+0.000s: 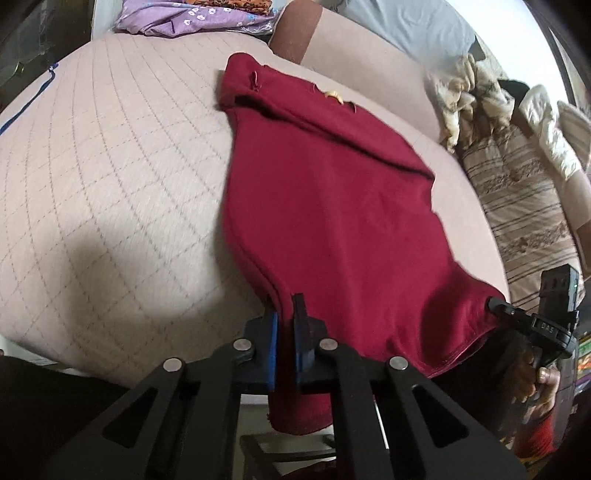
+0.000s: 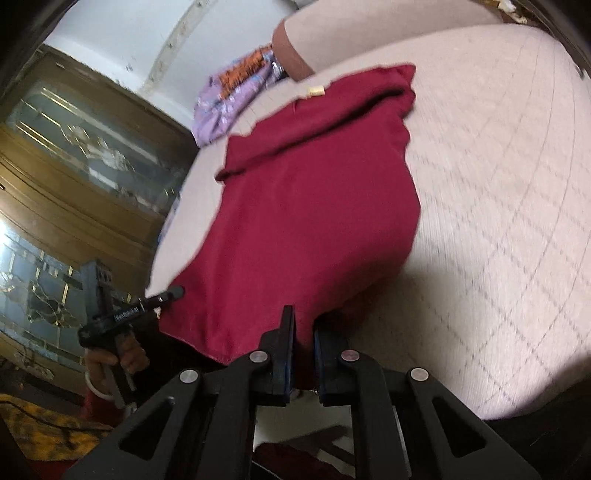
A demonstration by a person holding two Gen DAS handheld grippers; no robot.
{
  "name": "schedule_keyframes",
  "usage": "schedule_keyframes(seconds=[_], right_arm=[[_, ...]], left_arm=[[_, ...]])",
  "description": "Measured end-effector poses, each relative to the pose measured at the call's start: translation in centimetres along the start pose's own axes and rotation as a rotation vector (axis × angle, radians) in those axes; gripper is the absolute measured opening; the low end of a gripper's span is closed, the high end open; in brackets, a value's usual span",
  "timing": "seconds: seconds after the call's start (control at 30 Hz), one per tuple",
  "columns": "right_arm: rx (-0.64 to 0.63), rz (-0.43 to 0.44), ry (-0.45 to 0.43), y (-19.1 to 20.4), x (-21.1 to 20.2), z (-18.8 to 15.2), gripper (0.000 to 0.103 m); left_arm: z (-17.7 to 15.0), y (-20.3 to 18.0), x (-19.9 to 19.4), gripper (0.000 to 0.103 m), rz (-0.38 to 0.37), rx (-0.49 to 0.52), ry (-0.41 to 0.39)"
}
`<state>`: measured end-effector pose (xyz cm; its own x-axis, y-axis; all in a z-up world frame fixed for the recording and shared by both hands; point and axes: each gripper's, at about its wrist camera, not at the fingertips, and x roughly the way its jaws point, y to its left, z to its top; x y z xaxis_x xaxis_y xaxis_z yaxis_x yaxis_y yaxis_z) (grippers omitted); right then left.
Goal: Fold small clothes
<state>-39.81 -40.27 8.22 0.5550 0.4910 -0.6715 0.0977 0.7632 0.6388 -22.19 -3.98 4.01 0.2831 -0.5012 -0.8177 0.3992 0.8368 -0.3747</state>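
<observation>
Quilted beige bedding (image 1: 110,177) with a diamond stitch covers the bed and carries a red garment (image 1: 332,206), which lies spread across the middle of it and reaches to the near edge, where its hem hangs a little over the side. At the far end the cloth is folded back on itself into a thick band, and a small yellow tag (image 1: 334,96) shows near that fold. Both near corners of the hem are pinched. The left gripper (image 1: 286,317) has its blue-padded jaws clenched on the left corner, with a strip of red cloth running down between them and out below. The right gripper (image 2: 304,325) is likewise clamped on the other corner, the cloth bunched between its pads. From the left wrist view the right gripper appears at the right edge, held by a hand (image 1: 539,380) in a red sleeve; from the right wrist view the left gripper appears at the left, held by a hand (image 2: 118,358) wearing a pale bangle. Between the two grips the hem sags slightly. Beyond the garment a lilac flowered cloth (image 1: 192,18) lies at the far edge of the bed, and a striped pillow (image 1: 517,206) sits to the right. A wooden glass-fronted cabinet (image 2: 74,147) stands beside the bed.
</observation>
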Motion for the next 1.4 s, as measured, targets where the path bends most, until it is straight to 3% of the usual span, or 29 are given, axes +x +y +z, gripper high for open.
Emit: schedule_keyframes(seconds=[0.17, 0.33, 0.53, 0.83, 1.4], right_arm=[[0.017, 0.026, -0.097, -0.1, -1.2, 2.5, 0.008], [0.055, 0.054, -0.215, -0.8, -1.7, 6.2, 0.008], [0.068, 0.036, -0.279, -1.7, -0.8, 11.4, 0.008], [0.051, -0.026, -0.311, -1.9, 1.2, 17.0, 0.008], [0.107, -0.102, -0.283, -5.3, 8.1, 26.9, 0.008]], left_arm=[[2.8, 0.4, -0.2, 0.004, -0.044, -0.062, -0.073], [6.3, 0.3, -0.4, 0.004, -0.045, -0.100, -0.170], [10.7, -0.1, 0.2, 0.004, -0.016, -0.092, -0.257], [16.4, -0.5, 3.2, 0.004, 0.005, -0.089, -0.271], [25.4, 1.2, 9.7, 0.004, 0.023, -0.129, -0.231]])
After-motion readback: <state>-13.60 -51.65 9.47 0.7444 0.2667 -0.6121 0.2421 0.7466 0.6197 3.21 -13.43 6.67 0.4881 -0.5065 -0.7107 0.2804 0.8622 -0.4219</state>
